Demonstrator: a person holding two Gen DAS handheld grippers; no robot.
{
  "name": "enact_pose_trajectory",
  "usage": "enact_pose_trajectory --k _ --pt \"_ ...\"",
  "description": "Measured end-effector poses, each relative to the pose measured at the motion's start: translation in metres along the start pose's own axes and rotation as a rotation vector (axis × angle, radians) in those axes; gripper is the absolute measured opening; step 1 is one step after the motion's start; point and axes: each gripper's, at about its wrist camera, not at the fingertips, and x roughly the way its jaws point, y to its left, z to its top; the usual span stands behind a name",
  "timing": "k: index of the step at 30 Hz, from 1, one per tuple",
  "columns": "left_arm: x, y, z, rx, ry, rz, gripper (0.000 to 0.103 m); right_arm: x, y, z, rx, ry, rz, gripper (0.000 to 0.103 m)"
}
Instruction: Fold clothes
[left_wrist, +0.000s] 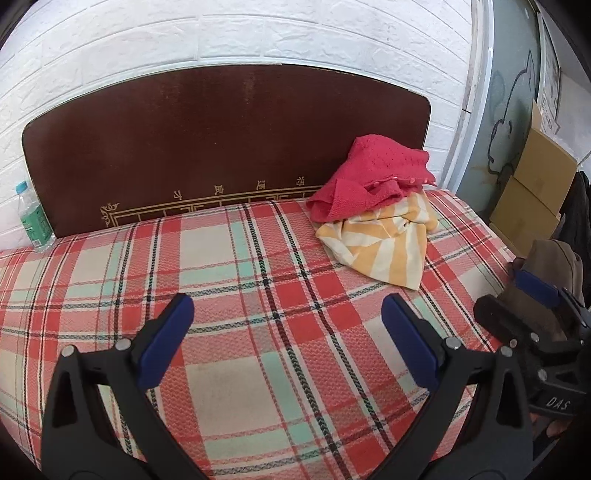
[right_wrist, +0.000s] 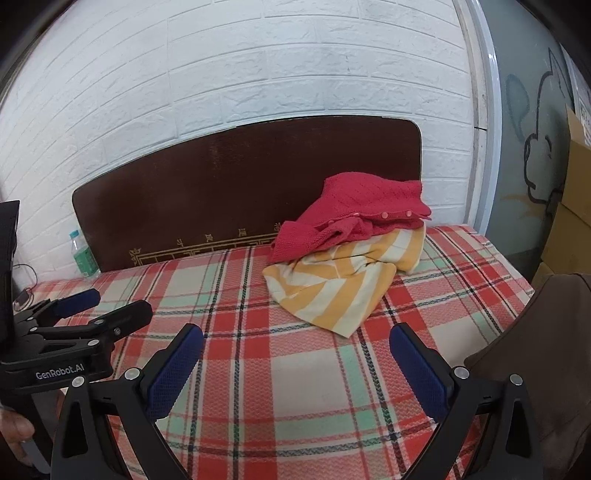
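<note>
A red knit cardigan lies crumpled on top of a yellow-and-white striped garment at the far right of the plaid bed, against the headboard; both also show in the right wrist view, the cardigan and the striped garment. A brown garment lies at the bed's right edge. My left gripper is open and empty above the plaid cover. My right gripper is open and empty, short of the striped garment. The right gripper also shows at the right edge of the left wrist view, next to the brown garment.
The bed has a red, white and green plaid cover and a dark brown headboard against a white brick wall. A water bottle stands at the bed's far left corner. Cardboard boxes are stacked to the right of the bed.
</note>
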Motion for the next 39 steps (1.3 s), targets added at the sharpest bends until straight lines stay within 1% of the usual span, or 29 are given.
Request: enact_pose_trajectory --k 3,4,5,6,7,8,11,15,21,26,39 --pt "0.003 0.002 0.005 0.006 -0.01 0.004 0.102 -0.003 -0.002 0.001 0.016 -0.016 0.023 0.103" --pt "0.016 -0.004 0.006 0.031 0.016 0.026 0.102 -0.003 -0.007 0.001 0.029 -0.015 0.031 0.103" --pt "0.029 -0.017 0.008 0.059 0.011 0.052 0.102 0.003 -0.018 0.001 0.049 -0.004 0.043 0.103" --pt "0.032 -0.021 0.01 0.054 -0.005 0.044 0.102 0.008 -0.024 0.001 0.048 -0.001 0.044 0.103" --pt "0.031 -0.019 0.009 0.028 -0.034 0.016 0.102 0.012 -0.027 0.001 0.036 -0.002 0.036 0.103" --pt "0.033 -0.019 0.007 0.018 -0.049 0.003 0.102 0.015 -0.024 0.002 0.021 0.002 0.018 0.103" --pt "0.039 -0.023 0.011 -0.001 -0.052 -0.017 0.102 0.021 -0.023 0.004 -0.006 0.005 0.005 0.103" --pt "0.047 -0.031 0.015 0.014 -0.056 -0.016 0.102 0.028 -0.028 0.007 -0.008 0.003 0.009 0.103" --pt "0.053 -0.039 0.018 0.011 -0.058 -0.023 0.102 0.031 -0.039 0.009 0.003 -0.008 0.009 0.103" --pt "0.054 -0.045 0.019 0.02 -0.068 -0.01 0.102 0.035 -0.043 0.01 0.006 -0.008 0.012 0.103" --pt "0.065 -0.045 0.02 0.004 -0.053 -0.019 0.102 0.045 -0.042 0.012 -0.006 -0.005 0.005 0.103"
